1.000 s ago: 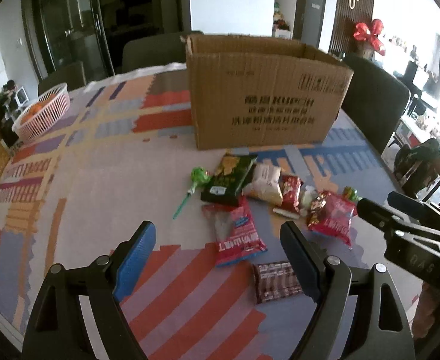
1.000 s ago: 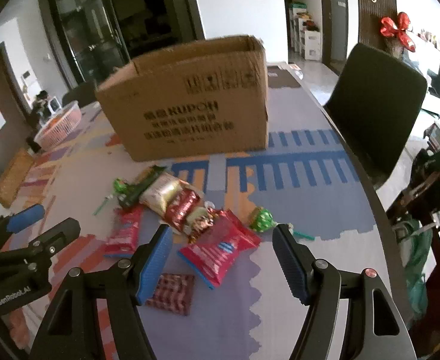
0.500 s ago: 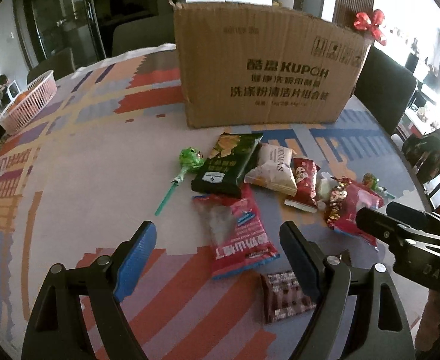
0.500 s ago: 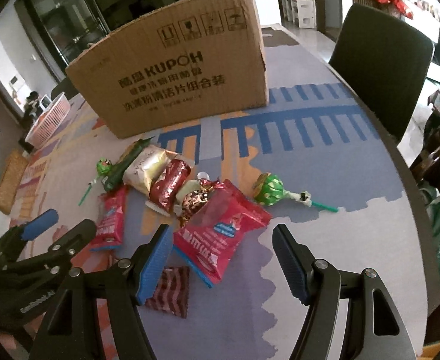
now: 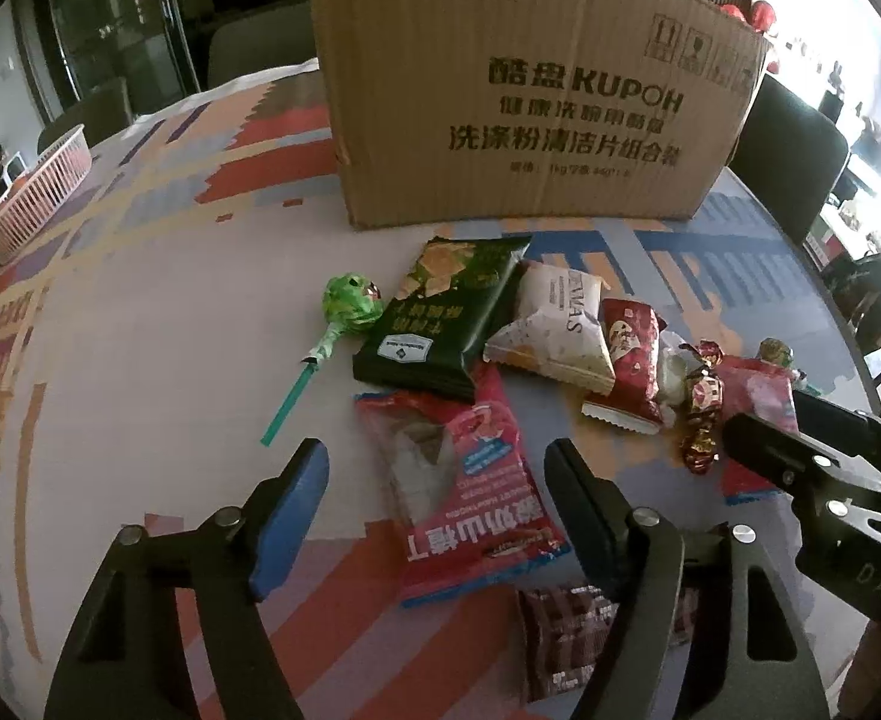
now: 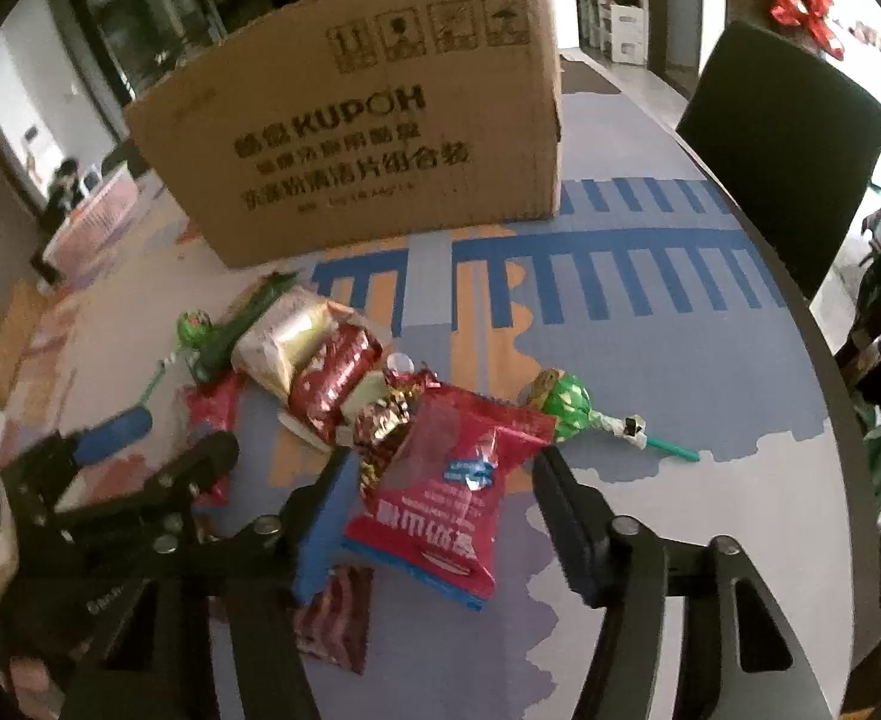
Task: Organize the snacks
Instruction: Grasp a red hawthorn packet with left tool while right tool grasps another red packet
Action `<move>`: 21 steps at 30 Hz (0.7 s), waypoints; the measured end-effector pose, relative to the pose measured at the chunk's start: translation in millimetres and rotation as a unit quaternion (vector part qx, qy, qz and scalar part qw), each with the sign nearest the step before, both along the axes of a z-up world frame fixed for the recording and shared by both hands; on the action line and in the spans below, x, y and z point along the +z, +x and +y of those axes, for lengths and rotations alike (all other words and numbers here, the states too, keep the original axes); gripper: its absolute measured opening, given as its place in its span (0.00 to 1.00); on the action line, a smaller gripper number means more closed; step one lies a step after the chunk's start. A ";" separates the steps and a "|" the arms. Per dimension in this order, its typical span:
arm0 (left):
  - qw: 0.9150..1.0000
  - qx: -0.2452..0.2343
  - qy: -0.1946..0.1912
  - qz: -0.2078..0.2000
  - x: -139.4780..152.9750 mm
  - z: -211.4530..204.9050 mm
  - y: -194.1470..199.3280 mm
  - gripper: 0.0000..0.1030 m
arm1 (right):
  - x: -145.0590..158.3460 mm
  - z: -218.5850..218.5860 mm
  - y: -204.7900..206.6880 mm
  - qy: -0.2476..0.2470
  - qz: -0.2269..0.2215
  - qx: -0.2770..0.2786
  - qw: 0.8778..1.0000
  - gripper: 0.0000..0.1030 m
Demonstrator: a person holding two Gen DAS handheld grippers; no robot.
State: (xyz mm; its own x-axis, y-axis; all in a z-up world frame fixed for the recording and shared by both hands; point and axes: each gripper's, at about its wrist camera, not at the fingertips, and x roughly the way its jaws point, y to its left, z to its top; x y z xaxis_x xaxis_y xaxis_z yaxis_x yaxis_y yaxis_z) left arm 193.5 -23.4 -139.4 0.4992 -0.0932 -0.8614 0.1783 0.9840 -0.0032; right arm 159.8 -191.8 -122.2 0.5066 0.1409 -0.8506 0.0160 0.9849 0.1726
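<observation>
Several snack packets lie on the patterned table in front of a cardboard box (image 5: 530,90), which also shows in the right wrist view (image 6: 368,144). My left gripper (image 5: 440,498) is open, its jaws on either side of a red packet (image 5: 470,480). Beyond lie a dark green packet (image 5: 446,318), a white packet (image 5: 554,324) and a green lollipop (image 5: 347,306). My right gripper (image 6: 440,504) is open around another red packet (image 6: 446,492). A second green lollipop (image 6: 572,408) lies to its right. A brown chocolate packet (image 6: 338,618) lies near both grippers.
A pink basket (image 5: 32,192) stands at the table's far left. A dark chair (image 6: 782,138) stands at the table's right edge. The table edge curves close on the right (image 6: 842,420). My left gripper shows in the right wrist view (image 6: 140,450).
Both grippers have moved forward and lower towards the snacks. Each now has a red packet between its open jaws. The box looms larger.
</observation>
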 end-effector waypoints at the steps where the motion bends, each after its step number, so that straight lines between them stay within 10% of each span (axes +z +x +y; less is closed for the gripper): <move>1: 1.000 -0.001 0.000 0.001 -1.5 -0.4 0.7 0.70 | -0.9 0.3 -0.1 -0.004 0.002 0.000 1.000 0.53; 10: 1.000 -0.010 -0.002 0.007 -5.0 -2.1 -0.7 0.41 | -4.8 -2.0 -0.2 -0.016 0.011 0.002 1.000 0.35; 21: 1.000 -0.018 -0.025 0.008 12.0 -2.1 -25.0 0.39 | 6.6 -8.0 -16.0 -0.008 -0.003 -0.001 1.000 0.34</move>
State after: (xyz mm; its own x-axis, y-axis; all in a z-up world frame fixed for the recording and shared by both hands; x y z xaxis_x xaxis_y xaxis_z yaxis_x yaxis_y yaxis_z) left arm 168.6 -25.5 -127.5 0.4814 -0.1538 -0.8629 0.2122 0.9756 -0.0555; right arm 143.8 -199.8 -115.6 0.5126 0.1268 -0.8492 0.0166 0.9874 0.1575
